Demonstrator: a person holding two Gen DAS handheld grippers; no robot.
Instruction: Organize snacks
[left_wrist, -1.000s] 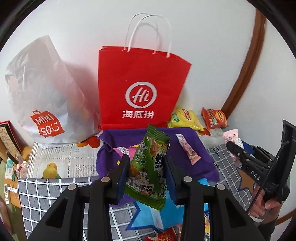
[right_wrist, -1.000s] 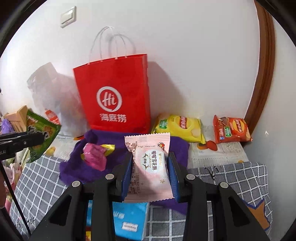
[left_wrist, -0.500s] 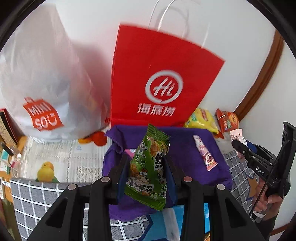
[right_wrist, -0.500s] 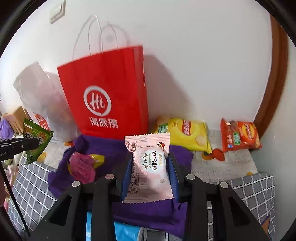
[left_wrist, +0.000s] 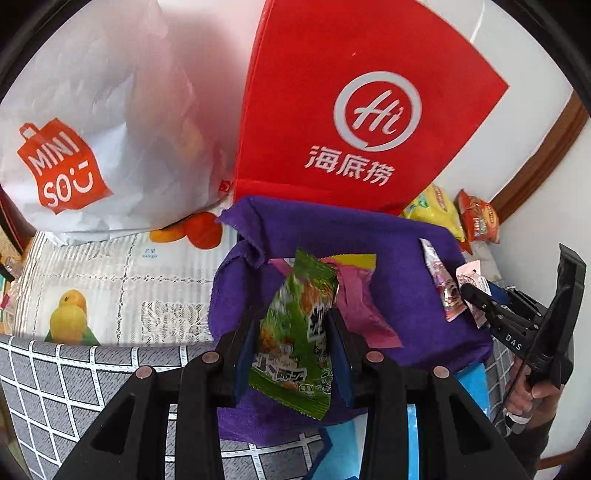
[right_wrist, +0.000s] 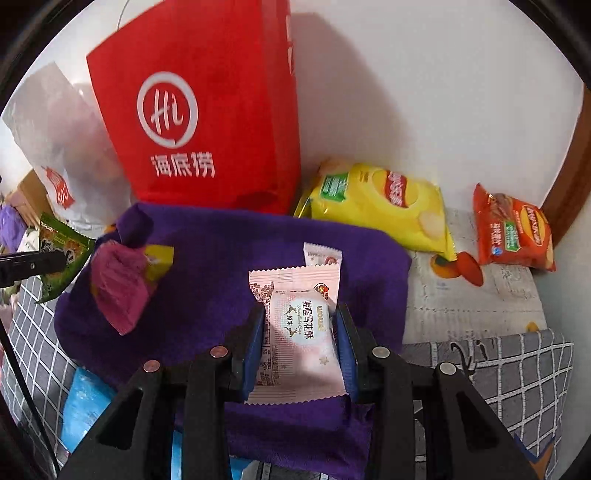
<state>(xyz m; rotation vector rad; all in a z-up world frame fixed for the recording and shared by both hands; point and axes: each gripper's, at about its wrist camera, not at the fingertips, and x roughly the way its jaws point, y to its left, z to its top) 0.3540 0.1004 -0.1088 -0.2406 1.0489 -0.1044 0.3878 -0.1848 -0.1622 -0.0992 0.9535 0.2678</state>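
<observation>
Claws clamp crinkly packets: left claw (left_wrist: 293, 343) green packet (left_wrist: 295, 332), right claw (right_wrist: 300, 343) pink pillow-shaped packet (right_wrist: 295, 332) (over fuzzy purple cloth (right_wrist: 221, 251)).

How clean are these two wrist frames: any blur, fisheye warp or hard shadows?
Left wrist: the green snack packet is smeared by motion, and the red paper bag bows outward from fisheye warp. Right wrist: the pink snack packet reads sharp, and the red bag casts a soft shadow on the wall.

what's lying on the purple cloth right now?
On the purple cloth: a crumpled pink wrapper with a yellow packet beside it, and a small pink-white sachet. The held pink snack pack hides the cloth beneath it.
</observation>
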